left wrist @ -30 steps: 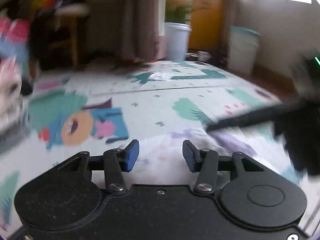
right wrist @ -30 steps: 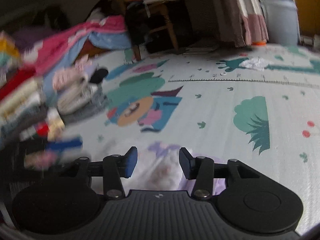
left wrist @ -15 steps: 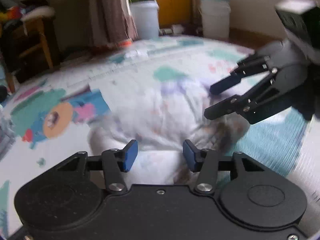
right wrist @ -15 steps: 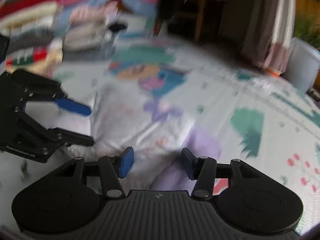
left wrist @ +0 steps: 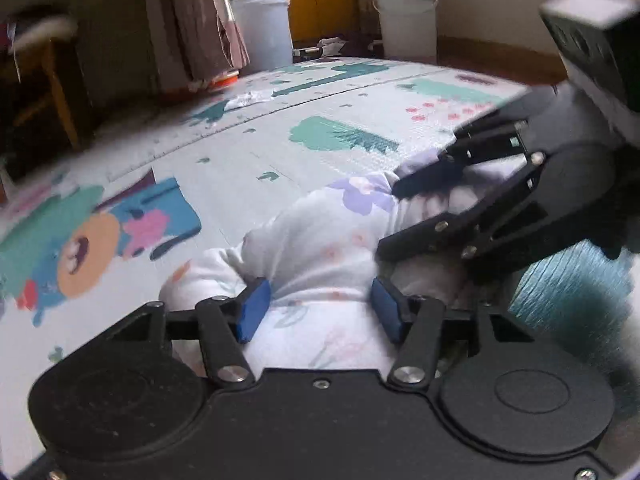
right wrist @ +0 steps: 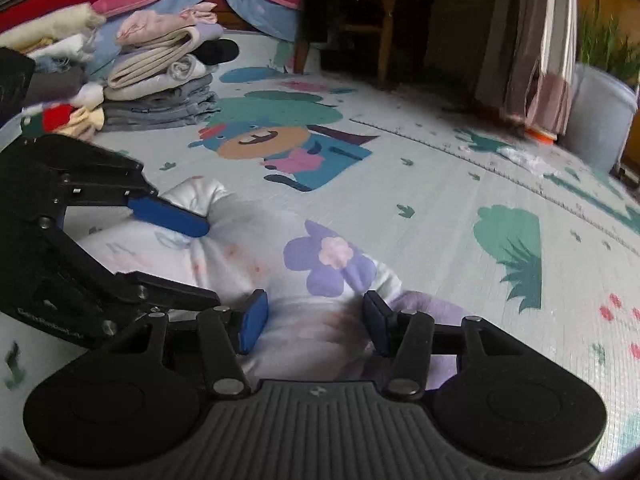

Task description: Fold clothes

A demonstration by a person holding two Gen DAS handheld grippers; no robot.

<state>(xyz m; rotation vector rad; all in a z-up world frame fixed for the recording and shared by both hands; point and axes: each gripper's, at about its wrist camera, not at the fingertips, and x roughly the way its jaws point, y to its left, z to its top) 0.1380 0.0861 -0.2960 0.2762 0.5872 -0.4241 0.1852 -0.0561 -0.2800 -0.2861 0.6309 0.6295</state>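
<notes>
A white padded garment [left wrist: 320, 240] with a purple flower print [right wrist: 324, 264] lies bunched on the patterned play mat [left wrist: 240, 160]. My left gripper [left wrist: 320, 310] is low over its near edge. Its jaws are opening, and the cloth bulges between the blue pads [left wrist: 254, 310] without being pinched. In the right wrist view the left gripper [right wrist: 208, 262] reaches in from the left, one finger above a fold and one below. My right gripper [right wrist: 314, 320] straddles the garment [right wrist: 240, 256] beside the flower, jaws apart. The left wrist view shows the right gripper [left wrist: 400, 216] coming in from the right.
Stacks of folded clothes [right wrist: 160, 80] sit on the mat at the far left, with a heap of bedding behind them. A wooden chair [right wrist: 360, 20], a curtain [left wrist: 200, 20], a white planter [left wrist: 264, 28] and a white bucket [left wrist: 406, 20] line the mat's far edge.
Both grippers have sunk toward the mat and rolled, closing in on the garment from either side. The left jaws stand wider than before.
</notes>
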